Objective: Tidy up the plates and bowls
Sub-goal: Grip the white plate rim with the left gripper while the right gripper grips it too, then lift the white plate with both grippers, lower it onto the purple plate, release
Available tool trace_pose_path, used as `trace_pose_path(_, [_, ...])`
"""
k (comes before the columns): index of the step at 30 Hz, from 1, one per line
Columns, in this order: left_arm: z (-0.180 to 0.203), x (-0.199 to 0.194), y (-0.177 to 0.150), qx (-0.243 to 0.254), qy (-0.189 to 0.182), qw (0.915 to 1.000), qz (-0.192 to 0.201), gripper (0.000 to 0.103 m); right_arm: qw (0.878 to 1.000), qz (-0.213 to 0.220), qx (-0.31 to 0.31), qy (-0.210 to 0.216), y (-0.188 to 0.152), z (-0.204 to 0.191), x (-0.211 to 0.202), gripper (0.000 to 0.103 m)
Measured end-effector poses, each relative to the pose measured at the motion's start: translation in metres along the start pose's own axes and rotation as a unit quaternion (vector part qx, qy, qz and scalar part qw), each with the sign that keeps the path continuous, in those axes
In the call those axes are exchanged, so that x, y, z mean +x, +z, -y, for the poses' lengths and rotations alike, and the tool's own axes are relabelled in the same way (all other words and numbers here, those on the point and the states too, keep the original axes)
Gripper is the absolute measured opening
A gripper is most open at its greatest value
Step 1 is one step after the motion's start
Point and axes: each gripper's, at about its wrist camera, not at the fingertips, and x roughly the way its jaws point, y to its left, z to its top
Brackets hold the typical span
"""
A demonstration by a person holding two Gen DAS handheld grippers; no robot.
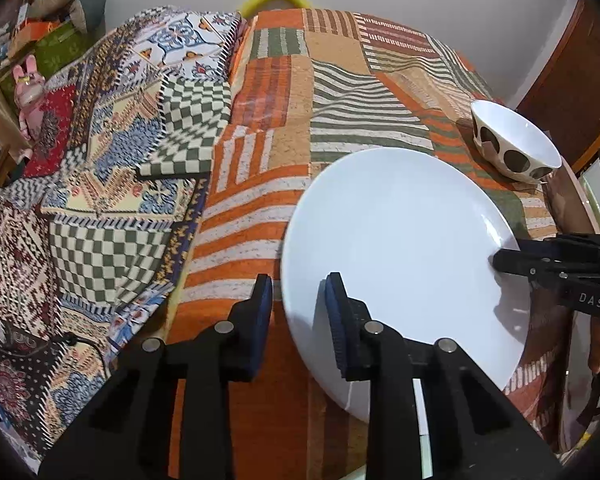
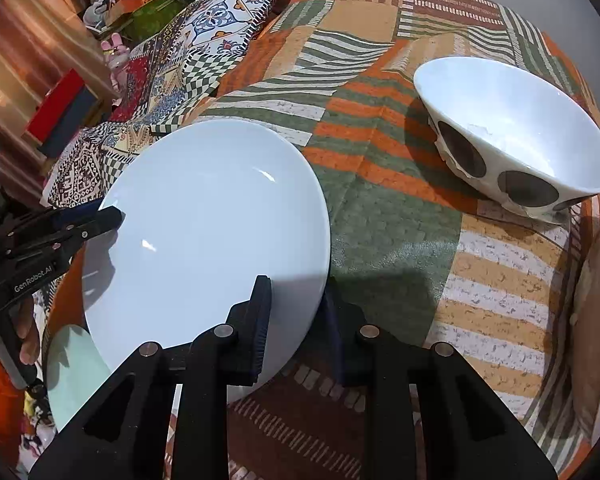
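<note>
— Left wrist view? 
— My left gripper [image 1: 298, 312] straddles the white plate [image 1: 400, 248] rim at lower centre, pinching it.

— Right wrist view? 
— My right gripper [image 2: 296, 316] clamps the opposite rim; the spotted bowl [image 2: 516, 136] waits upper right. Likely next: lift level, together.

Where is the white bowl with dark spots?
The white bowl with dark spots sits on the striped patchwork cloth, at the right of both views, beyond the round white plate.

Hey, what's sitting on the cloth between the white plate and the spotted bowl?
Nothing. Between the white plate and the spotted bowl lies only bare orange, green and white striped tablecloth with the bowl's shadow on it. The right wrist view shows this best.
</note>
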Motion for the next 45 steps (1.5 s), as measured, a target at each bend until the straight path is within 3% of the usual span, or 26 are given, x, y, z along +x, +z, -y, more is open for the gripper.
trace_pose_path(9, [0.002, 0.0, -0.001, -0.023, 0.002, 0.9997, -0.008, 0.026, 0.999, 0.018, -0.033, -0.028, 0.003, -0.013, -0.008, 0.02])
trace_pose_path(16, [0.024, -0.025, -0.002, 0.018, 0.03, 0.9989, 0.03, 0.025, 0.999, 0.042, -0.018, -0.025, 0.002, -0.004, -0.018, 0.019])
trace_pose_path(31, [0.047, -0.091, -0.007, 0.017, 0.013, 0.9962, 0.084, 0.025, 0.994, 0.11, -0.013, -0.013, -0.017, -0.009, -0.083, 0.016])
trace_pose_path(45, [0.1, -0.158, -0.032, 0.049, -0.002, 0.9903, 0.13, 0.025, 0.987, 0.161, 0.003, -0.012, -0.06, 0.002, -0.146, 0.016])
